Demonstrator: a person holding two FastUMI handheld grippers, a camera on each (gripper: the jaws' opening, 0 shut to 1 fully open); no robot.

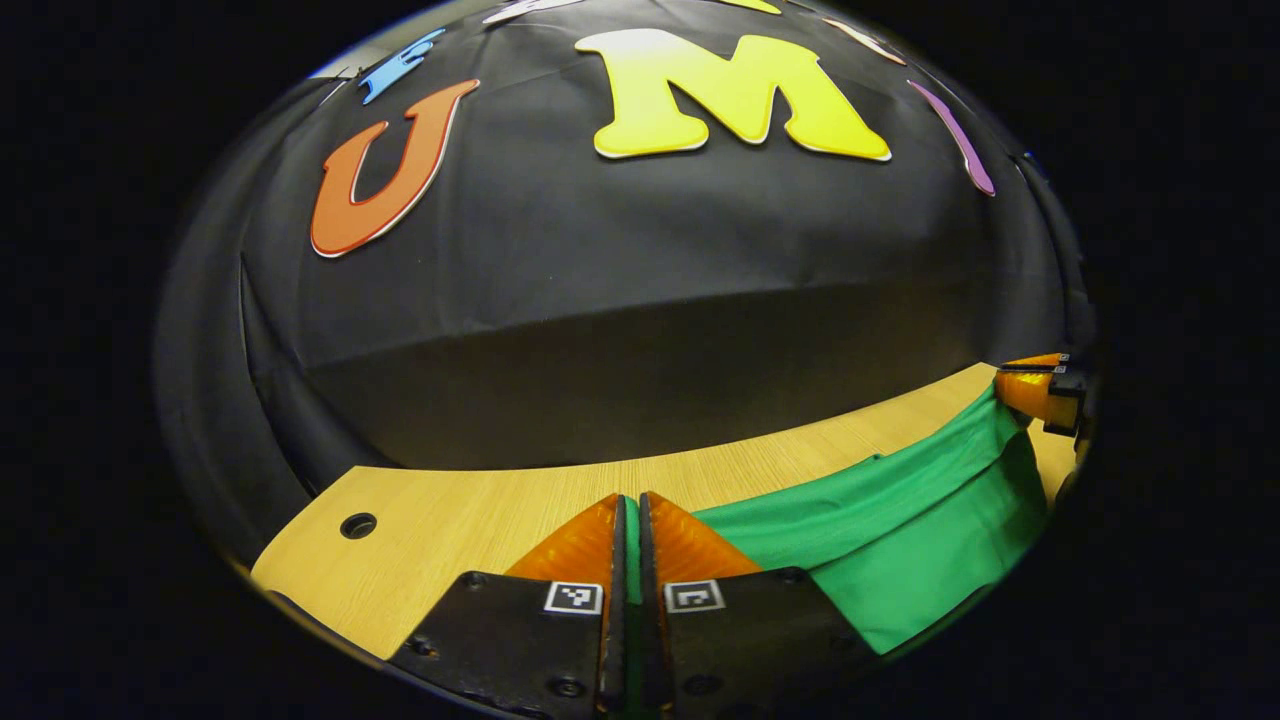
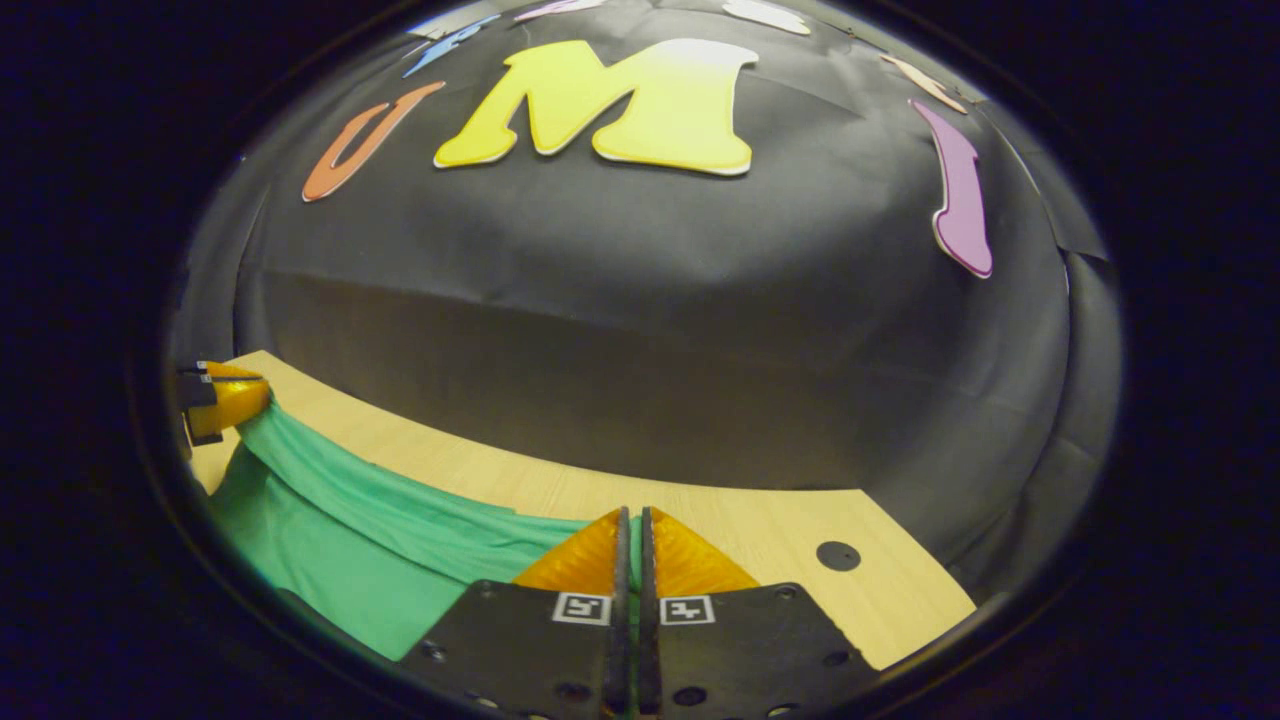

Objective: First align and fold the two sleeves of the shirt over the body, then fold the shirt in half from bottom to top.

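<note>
A green shirt (image 1: pixel 900 520) hangs stretched between the two grippers above the wooden table (image 1: pixel 450 530). In the left gripper view my left gripper (image 1: pixel 631 505) is shut on one corner of the shirt's edge, a sliver of green showing between its fingers. The right gripper (image 1: pixel 1040 395) holds the other end at the far right. In the right gripper view my right gripper (image 2: pixel 631 520) is shut on the shirt (image 2: pixel 340 540), and the left gripper (image 2: pixel 225 398) pinches the far corner at the left. The taut edge sags slightly between them; the cloth below drapes down.
The light wooden table (image 2: pixel 760 520) ends close ahead at the black cloth wall (image 1: pixel 640 300). A round hole (image 1: pixel 358 525) marks the table's left corner, another hole (image 2: pixel 838 555) its right corner.
</note>
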